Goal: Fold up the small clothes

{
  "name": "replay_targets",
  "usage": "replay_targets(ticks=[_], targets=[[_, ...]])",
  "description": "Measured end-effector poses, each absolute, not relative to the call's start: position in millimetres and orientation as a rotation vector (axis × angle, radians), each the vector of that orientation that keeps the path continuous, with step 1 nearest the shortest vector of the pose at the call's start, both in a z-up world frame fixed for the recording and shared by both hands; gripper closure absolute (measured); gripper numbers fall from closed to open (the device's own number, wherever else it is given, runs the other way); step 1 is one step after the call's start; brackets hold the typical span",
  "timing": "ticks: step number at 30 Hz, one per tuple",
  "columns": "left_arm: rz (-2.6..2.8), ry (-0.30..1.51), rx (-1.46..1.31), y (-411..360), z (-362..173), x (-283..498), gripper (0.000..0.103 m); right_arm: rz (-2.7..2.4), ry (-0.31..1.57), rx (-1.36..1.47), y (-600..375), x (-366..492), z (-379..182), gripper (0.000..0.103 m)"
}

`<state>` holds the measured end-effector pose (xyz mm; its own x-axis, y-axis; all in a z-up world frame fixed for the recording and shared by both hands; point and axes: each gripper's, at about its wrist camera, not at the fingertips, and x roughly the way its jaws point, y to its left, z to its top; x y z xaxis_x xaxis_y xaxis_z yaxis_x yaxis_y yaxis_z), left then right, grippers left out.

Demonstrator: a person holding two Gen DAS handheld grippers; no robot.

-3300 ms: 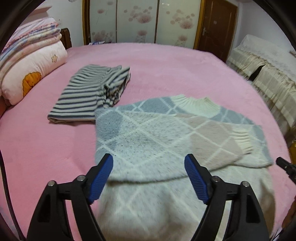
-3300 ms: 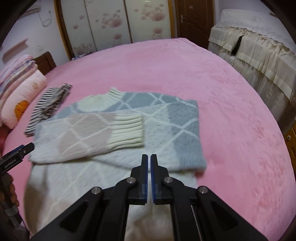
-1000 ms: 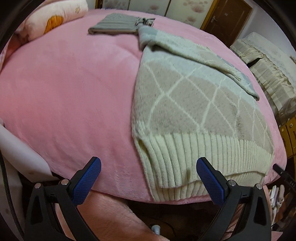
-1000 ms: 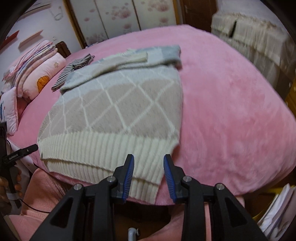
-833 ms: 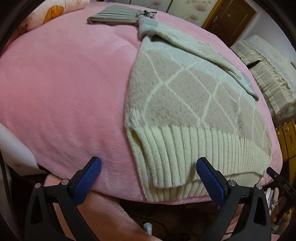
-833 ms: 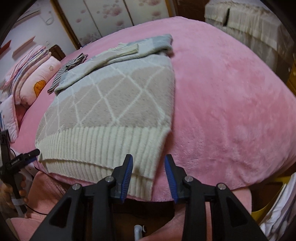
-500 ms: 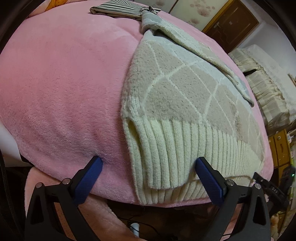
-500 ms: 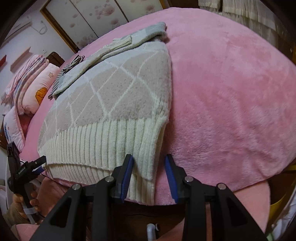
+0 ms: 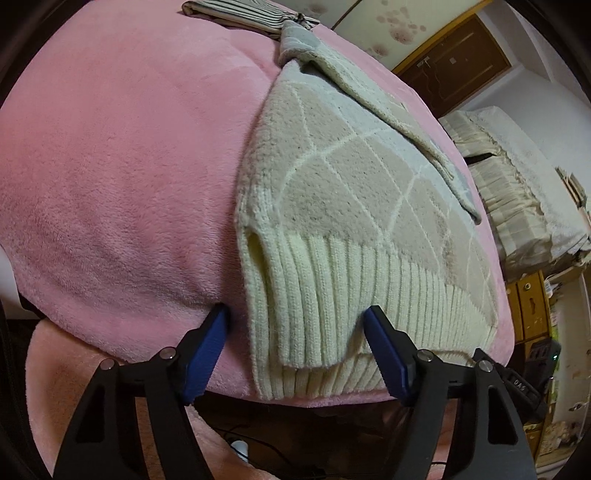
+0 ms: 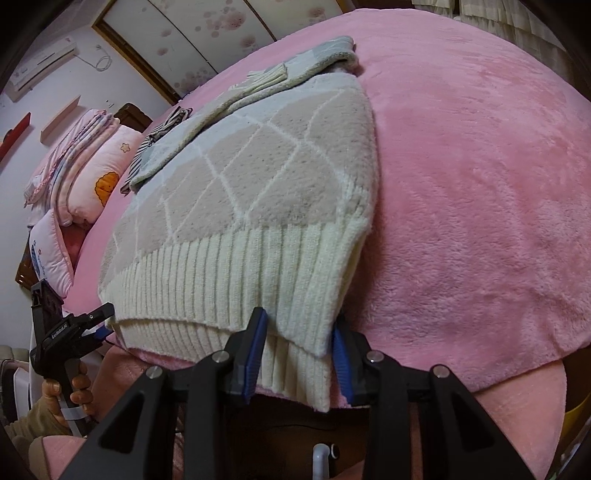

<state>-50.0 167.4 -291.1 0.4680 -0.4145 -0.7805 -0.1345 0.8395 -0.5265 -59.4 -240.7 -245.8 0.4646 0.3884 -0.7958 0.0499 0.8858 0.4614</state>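
A cream, beige and grey diamond-knit sweater (image 9: 351, 206) (image 10: 258, 177) lies on the pink bed with its sleeves folded across the far end. Its ribbed cream hem (image 9: 332, 288) hangs over the near edge. My left gripper (image 9: 295, 323) straddles the hem's left corner; its jaws are closing, one blue pad against the pink blanket, the other at the ribbing. My right gripper (image 10: 298, 334) straddles the hem's right corner with its jaws narrowly apart and the ribbing filling the gap. A hand holding the left gripper (image 10: 74, 325) shows at the hem's other end.
A folded striped garment (image 9: 240, 14) (image 10: 155, 144) lies beyond the sweater's top. Pillows and folded quilts (image 10: 103, 173) are stacked at the bed's far left. A cloth-covered sofa (image 9: 517, 206) stands right of the bed. The pink blanket (image 10: 480, 184) spreads wide to the right.
Both grippers have sunk toward the bed's near edge and come up to the hem. The left jaws have narrowed around the left corner. The right corner now sits between the right pads.
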Motion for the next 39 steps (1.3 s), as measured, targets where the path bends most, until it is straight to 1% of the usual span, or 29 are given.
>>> replay_targets(ticks=[5, 6, 7, 8, 9, 10, 11, 12, 16, 18, 20, 24, 28, 33, 35, 39], targets=[[-0.189, 1.094, -0.62, 172, -295, -48, 0.03, 0.216, 1.081, 0.52, -246, -56, -252, 0.069], [-0.191, 1.101, -0.616, 171, -294, -47, 0.034, 0.217, 1.08, 0.516, -246, -57, -252, 0.069], [-0.195, 1.116, -0.604, 169, -293, -45, 0.042, 0.222, 1.079, 0.509, -244, -57, -252, 0.075], [-0.201, 1.126, -0.597, 168, -293, -44, 0.048, 0.235, 1.079, 0.507, -243, -56, -251, 0.081], [-0.209, 1.135, -0.595, 166, -292, -42, 0.06, 0.256, 1.087, 0.502, -242, -56, -251, 0.094], [-0.207, 1.146, -0.589, 165, -292, -42, 0.07, 0.258, 1.087, 0.491, -240, -57, -250, 0.094], [-0.211, 1.16, -0.587, 164, -292, -40, 0.074, 0.255, 1.083, 0.469, -238, -57, -248, 0.094], [-0.215, 1.169, -0.588, 163, -292, -40, 0.08, 0.255, 1.078, 0.438, -234, -58, -245, 0.094], [-0.201, 1.225, -0.508, 152, -287, -31, 0.089, 0.285, 1.046, 0.39, -227, -61, -232, 0.095], [-0.199, 1.244, -0.504, 150, -283, -27, 0.091, 0.304, 1.023, 0.376, -227, -62, -222, 0.095], [-0.203, 1.24, -0.557, 156, -278, -27, 0.092, 0.322, 0.994, 0.365, -228, -64, -211, 0.095], [-0.229, 1.171, -0.7, 169, -266, -29, 0.094, 0.353, 0.91, 0.363, -233, -64, -179, 0.096], [-0.258, 1.073, -0.75, 166, -233, -15, 0.094, 0.387, 0.841, 0.386, -237, -50, -150, 0.096], [-0.264, 0.932, -0.847, 172, -185, 21, 0.094, 0.404, 0.746, 0.482, -248, -14, -116, 0.096], [-0.244, 0.874, -0.863, 176, -164, 48, 0.094, 0.39, 0.714, 0.515, -255, 4, -105, 0.096], [-0.213, 0.814, -0.848, 182, -138, 105, 0.095, 0.347, 0.666, 0.565, -270, 60, -87, 0.096]])
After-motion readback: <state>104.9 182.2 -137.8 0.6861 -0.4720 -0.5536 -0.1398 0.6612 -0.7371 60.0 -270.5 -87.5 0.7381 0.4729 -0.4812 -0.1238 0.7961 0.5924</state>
